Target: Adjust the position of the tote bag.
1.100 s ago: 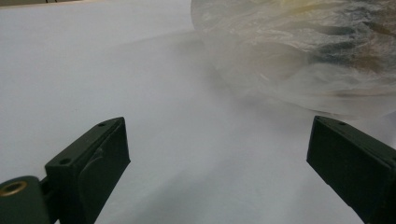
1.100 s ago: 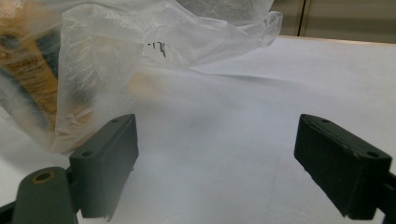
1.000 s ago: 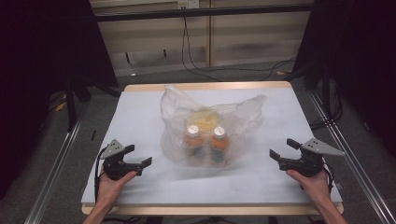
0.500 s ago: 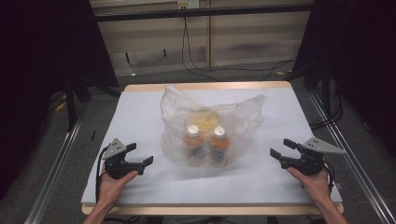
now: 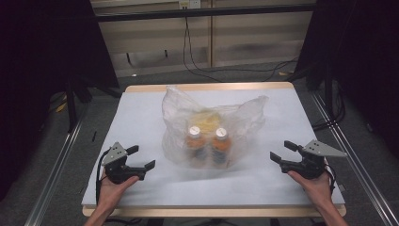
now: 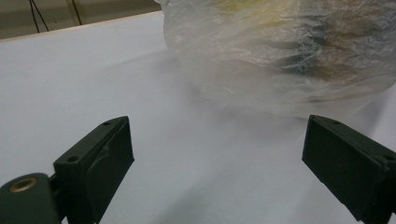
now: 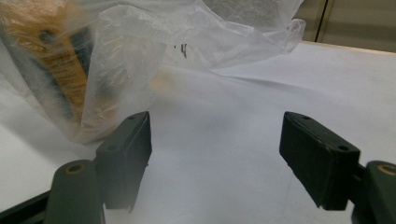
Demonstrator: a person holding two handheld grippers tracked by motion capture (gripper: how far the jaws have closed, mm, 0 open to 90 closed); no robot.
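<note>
Bag (image 5: pixel 211 127) of bottles sits midway between left gripper (image 5: pixel 141 157) and right gripper (image 5: pixel 282 153), seemingly equidistant; both jaws spread, empty.

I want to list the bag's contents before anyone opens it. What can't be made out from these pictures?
- High view: the labels of the two bottles are blurred by the cloudy plastic bag.
- High view: the yellow item behind the bottles is too veiled to identify.
- Left gripper view: the bag is cut off by the top and right edges; its contents are dark smears.
- Right gripper view: small dark print on the bag is too small to read.
</note>
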